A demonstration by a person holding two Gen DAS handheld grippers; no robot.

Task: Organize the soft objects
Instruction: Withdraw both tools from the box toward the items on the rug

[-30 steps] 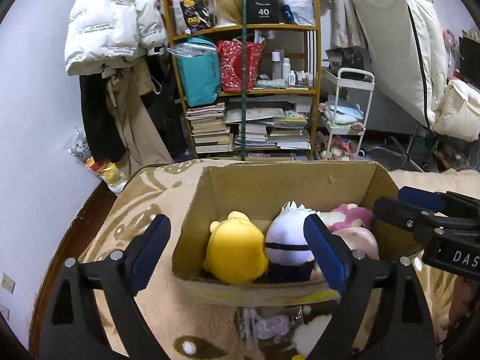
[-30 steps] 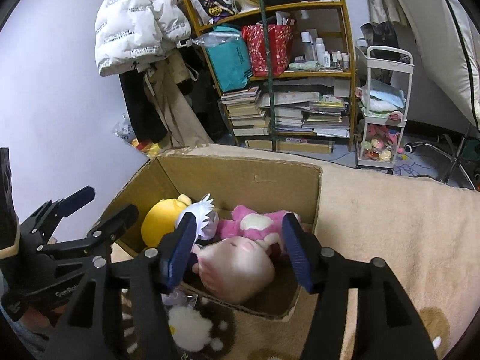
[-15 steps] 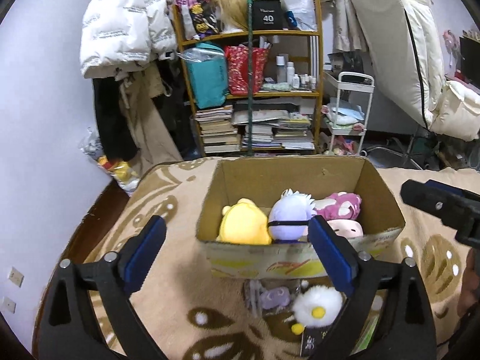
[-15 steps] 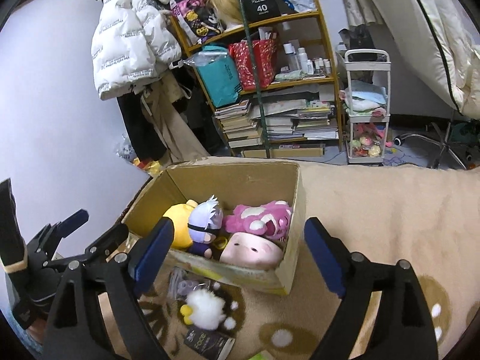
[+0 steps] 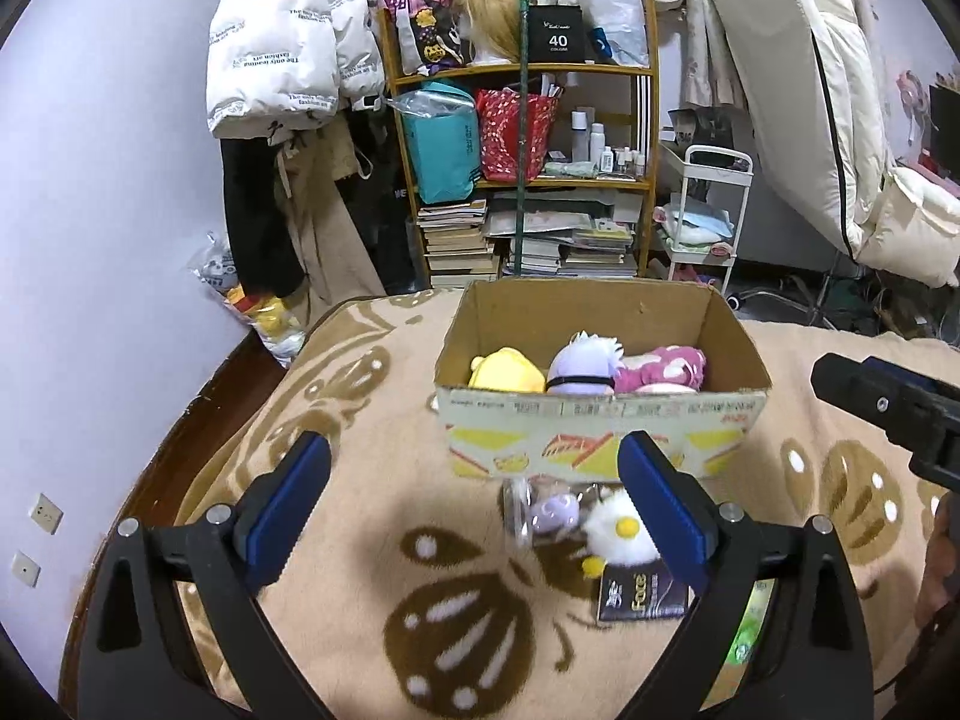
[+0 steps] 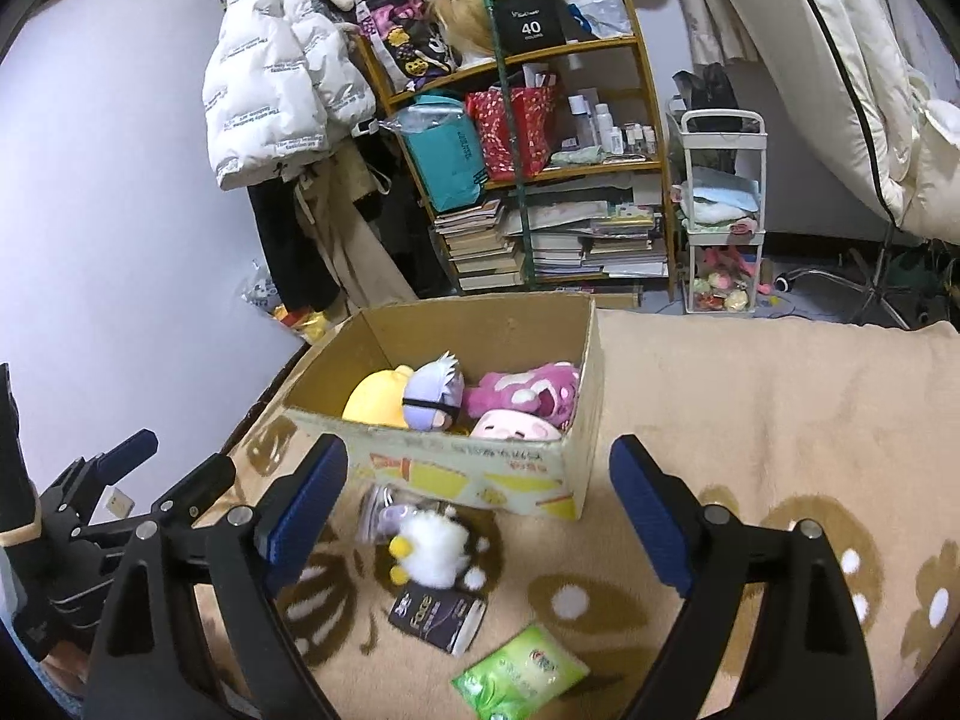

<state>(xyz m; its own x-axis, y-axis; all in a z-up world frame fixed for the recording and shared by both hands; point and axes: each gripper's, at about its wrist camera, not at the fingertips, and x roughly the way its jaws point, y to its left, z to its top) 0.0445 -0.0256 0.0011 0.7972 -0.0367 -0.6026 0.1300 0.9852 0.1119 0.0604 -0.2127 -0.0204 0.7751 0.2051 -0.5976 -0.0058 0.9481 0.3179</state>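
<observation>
A cardboard box stands on a beige blanket. It holds a yellow plush, a lilac-haired doll, a pink plush and a pale pink plush. In front of the box lie a white fluffy chick and a small purple toy in clear wrap. My left gripper is open and empty, short of the box. My right gripper is open and empty, above the chick.
A dark "Face" packet and a green tissue pack lie on the blanket. Behind the box stand a cluttered bookshelf, hanging coats and a white trolley. The blanket's left edge drops to a dark floor.
Both grippers have drawn back from the box, which now looks smaller and farther. The chick, wrapped toy and packets in front of it have come into view. The right jaws have opened wider.
</observation>
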